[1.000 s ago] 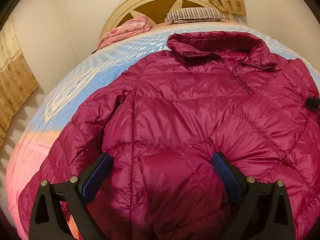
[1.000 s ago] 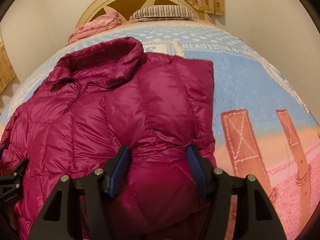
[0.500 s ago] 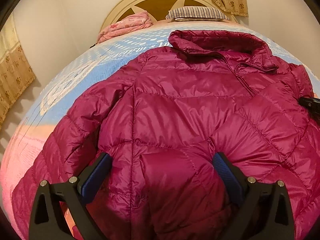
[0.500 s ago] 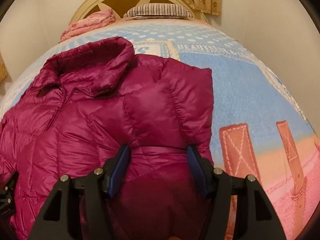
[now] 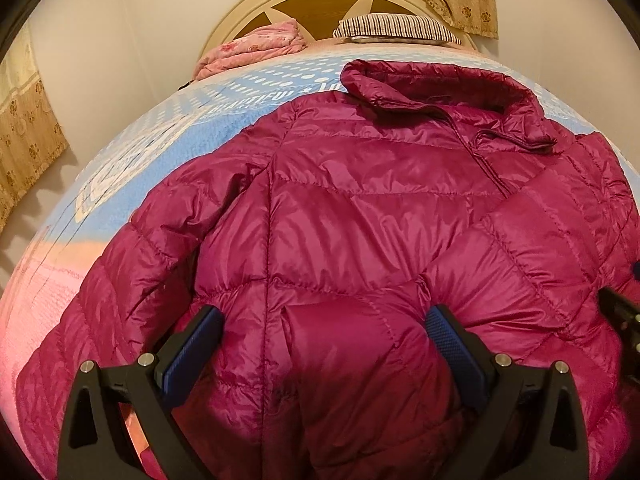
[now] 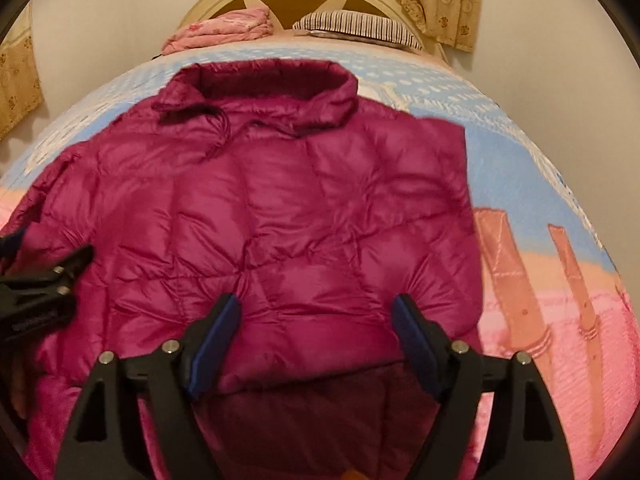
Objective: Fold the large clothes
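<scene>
Two claws work a single magenta down jacket (image 5: 360, 208) spread front-up on the bed (image 6: 532, 184). The collar (image 5: 440, 88) points toward the headboard end, where a striped pillow (image 5: 396, 28) and a folded pink blanket (image 5: 256, 46) lie. The hem lies at the foot end, closest to both cameras.

The right side panel and sleeve are already folded inward over the chest, so the jacket's right edge runs as a straight line near the right side of the bed. This narrows the garment before any lengthwise fold.

The right claw (image 6: 316, 344) hovers over the folded-in panel near the hem. Its jaws have just been opening and now stand wide. Fabric lies between and below them, but the blue pads (image 6: 412, 344) do not visibly press on it; this reads as a release that leaves the fold lying where it was laid.

The left claw (image 5: 324, 344) sits low on the jacket's lower left front with its jaws spread wide. Puffy fabric bulges between the fingers (image 5: 452, 344). Whether the pads pinch the fabric or merely rest against it cannot be determined.

The left sleeve (image 5: 120, 300) is spread outward toward the left edge of the bed. Judged from this layout, that sleeve is the next part to fold in. Slippery, springy fill may cause folded layers to rebound.
</scene>
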Action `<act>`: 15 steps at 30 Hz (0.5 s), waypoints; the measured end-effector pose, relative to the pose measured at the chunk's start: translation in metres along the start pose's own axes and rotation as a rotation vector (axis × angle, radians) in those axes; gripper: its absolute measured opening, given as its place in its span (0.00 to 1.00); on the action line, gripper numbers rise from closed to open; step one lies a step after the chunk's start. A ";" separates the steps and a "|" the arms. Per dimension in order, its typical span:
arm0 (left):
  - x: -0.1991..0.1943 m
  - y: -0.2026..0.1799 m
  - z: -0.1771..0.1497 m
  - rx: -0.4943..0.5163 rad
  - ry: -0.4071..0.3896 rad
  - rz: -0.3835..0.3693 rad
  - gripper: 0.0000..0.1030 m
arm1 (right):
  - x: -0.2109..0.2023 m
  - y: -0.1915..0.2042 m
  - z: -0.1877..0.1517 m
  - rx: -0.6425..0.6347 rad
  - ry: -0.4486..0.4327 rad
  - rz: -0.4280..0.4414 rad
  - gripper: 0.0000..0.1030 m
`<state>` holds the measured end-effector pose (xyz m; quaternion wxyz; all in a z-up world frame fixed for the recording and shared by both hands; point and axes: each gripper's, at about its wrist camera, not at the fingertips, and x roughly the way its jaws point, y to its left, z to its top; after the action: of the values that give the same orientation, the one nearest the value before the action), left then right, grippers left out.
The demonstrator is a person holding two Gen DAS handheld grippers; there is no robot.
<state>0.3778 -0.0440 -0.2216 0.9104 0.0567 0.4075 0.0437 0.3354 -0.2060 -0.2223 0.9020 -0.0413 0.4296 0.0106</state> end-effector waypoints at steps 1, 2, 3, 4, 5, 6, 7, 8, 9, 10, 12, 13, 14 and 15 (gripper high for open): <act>0.000 0.000 0.000 0.001 0.000 0.002 0.99 | 0.002 0.000 0.000 0.000 0.005 0.000 0.80; 0.000 0.000 0.000 0.001 -0.001 0.002 0.99 | 0.004 -0.001 0.001 0.006 0.006 0.001 0.81; 0.000 0.000 0.000 0.003 -0.001 0.004 0.99 | 0.003 -0.001 0.000 0.008 0.006 -0.003 0.81; -0.001 0.000 0.000 0.004 -0.001 0.003 0.99 | 0.003 -0.001 -0.001 0.006 0.004 -0.006 0.82; -0.001 0.001 0.001 -0.001 -0.002 -0.001 0.99 | 0.003 0.000 -0.001 0.003 0.002 -0.011 0.82; -0.006 0.005 0.001 -0.014 -0.005 -0.006 0.99 | 0.000 0.001 -0.003 0.003 0.001 -0.011 0.82; -0.012 0.010 0.002 -0.028 -0.010 -0.014 0.99 | 0.000 0.000 -0.004 0.007 0.001 -0.009 0.83; -0.021 0.018 0.003 -0.040 -0.022 -0.025 0.99 | 0.000 0.000 -0.004 0.010 -0.001 -0.008 0.83; -0.034 0.029 0.002 -0.054 -0.045 -0.024 0.99 | 0.000 0.000 -0.005 0.010 -0.003 -0.010 0.84; -0.049 0.041 0.001 -0.056 -0.068 -0.012 0.99 | 0.000 0.000 -0.005 0.008 -0.005 -0.014 0.84; -0.075 0.067 -0.005 -0.034 -0.120 0.033 0.99 | 0.000 0.001 -0.005 0.007 -0.006 -0.020 0.85; -0.083 0.078 -0.009 -0.020 -0.137 0.067 0.99 | -0.001 0.000 -0.005 0.007 -0.006 -0.021 0.85; -0.090 0.096 -0.017 0.000 -0.145 0.123 0.99 | 0.000 0.000 -0.005 0.008 -0.006 -0.020 0.85; -0.093 0.107 -0.022 0.004 -0.137 0.154 0.99 | 0.000 0.000 -0.005 0.009 -0.006 -0.019 0.85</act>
<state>0.2964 0.0521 -0.1527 0.9300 0.0926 0.3387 0.1085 0.3317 -0.2066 -0.2250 0.9036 -0.0411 0.4264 0.0002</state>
